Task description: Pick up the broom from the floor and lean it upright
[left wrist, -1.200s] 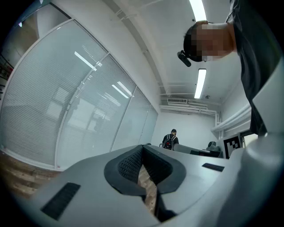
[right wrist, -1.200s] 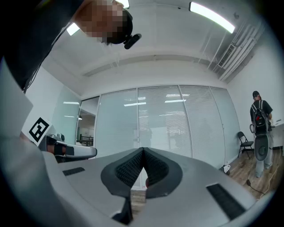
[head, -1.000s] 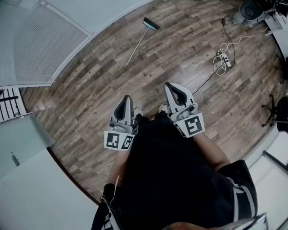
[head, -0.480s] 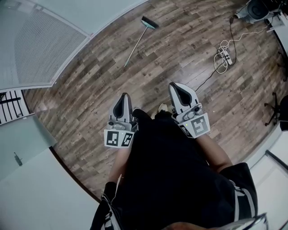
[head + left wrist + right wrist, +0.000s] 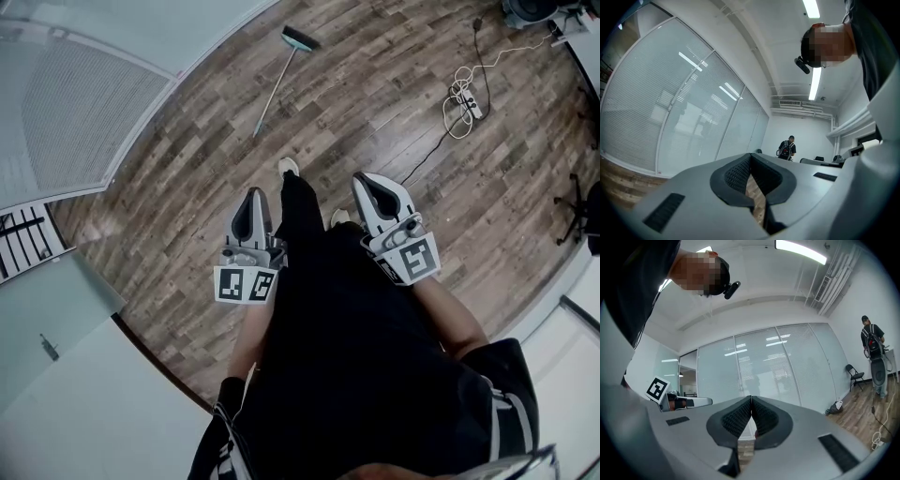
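Note:
The broom (image 5: 275, 82) lies flat on the wooden floor far ahead, its teal head (image 5: 300, 37) at the top and its thin pale handle running down-left. My left gripper (image 5: 253, 194) and right gripper (image 5: 368, 180) are held level in front of the body, well short of the broom. In the left gripper view the left gripper's (image 5: 750, 156) pads meet at the tips with nothing between them. The right gripper (image 5: 751, 399) is likewise shut and empty in its own view. The broom shows in neither gripper view.
A glass partition with blinds (image 5: 84, 103) runs along the left. A power strip with coiled cables (image 5: 466, 103) lies on the floor to the right, an office chair (image 5: 579, 202) beyond it. My shoe (image 5: 289, 167) is forward between the grippers. Another person (image 5: 787, 149) stands far off.
The wearer has stepped forward: one leg and shoe now reach out between the grippers. Both grippers have shifted slightly and stayed shut. The broom lies unmoved on the floor.

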`<state>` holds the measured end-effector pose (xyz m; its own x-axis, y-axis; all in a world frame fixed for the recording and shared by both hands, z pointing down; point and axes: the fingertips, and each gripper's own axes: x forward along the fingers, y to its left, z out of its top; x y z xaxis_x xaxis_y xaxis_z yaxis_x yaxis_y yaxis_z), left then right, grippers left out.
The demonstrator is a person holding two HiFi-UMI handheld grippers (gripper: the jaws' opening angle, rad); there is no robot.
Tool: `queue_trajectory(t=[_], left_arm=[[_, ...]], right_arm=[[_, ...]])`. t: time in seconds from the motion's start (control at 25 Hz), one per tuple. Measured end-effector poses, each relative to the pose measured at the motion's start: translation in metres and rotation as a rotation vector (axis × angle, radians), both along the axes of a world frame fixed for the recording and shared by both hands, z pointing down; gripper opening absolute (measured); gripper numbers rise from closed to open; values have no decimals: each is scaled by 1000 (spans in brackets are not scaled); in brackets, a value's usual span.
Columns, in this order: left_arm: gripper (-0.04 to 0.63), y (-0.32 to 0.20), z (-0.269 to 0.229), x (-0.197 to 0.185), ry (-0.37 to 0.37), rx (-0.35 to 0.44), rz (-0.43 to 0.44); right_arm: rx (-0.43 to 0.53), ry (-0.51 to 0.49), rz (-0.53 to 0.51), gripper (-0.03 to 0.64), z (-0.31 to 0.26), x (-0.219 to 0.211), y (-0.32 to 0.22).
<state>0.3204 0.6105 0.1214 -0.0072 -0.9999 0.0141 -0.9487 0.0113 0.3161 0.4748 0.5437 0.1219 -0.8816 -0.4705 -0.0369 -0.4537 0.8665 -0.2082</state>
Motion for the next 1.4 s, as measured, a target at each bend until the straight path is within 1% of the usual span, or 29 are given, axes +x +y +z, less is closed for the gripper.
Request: queue_trajectory(t=[0.16,0.24,0.36,0.44,0.56,0.76,0.88,0.96,1.08,1.24,1.4], left_arm=[[17,-23,9,-12,12,6,29],[17,-39,15,-22,19,-3,43],[17,-69,23,-37,25,-31,73],[17,-89,24,-45,21,-37,103],[17,-120,27,-64,20,-30,135],[17,-165,35,-110,83,-47,137],[17,-197,34,-149,68,-47,148],[17,-212,29,-181,49,-39,132],[17,-222,28,-231,46,-33,82],[17,-227,40,-288,77,-44,10],[17,-227,48,-324,110,-41,-29]], right_arm=[[34,26,39,18,2,-4,-20],[46,51,61,18,5,-9,-32],[42,60,94,18,5,-23,-59],[45,75,98,18,5,-35,-76],[57,106,87,18,10,-67,-95],[20,130,96,18,16,-123,-136],[7,175,97,18,20,-160,-167],[3,180,91,18,18,-184,-182],[0,188,86,17,18,-216,-198],[4,214,82,18,21,-251,-218],[11,223,90,18,20,-274,-229]])
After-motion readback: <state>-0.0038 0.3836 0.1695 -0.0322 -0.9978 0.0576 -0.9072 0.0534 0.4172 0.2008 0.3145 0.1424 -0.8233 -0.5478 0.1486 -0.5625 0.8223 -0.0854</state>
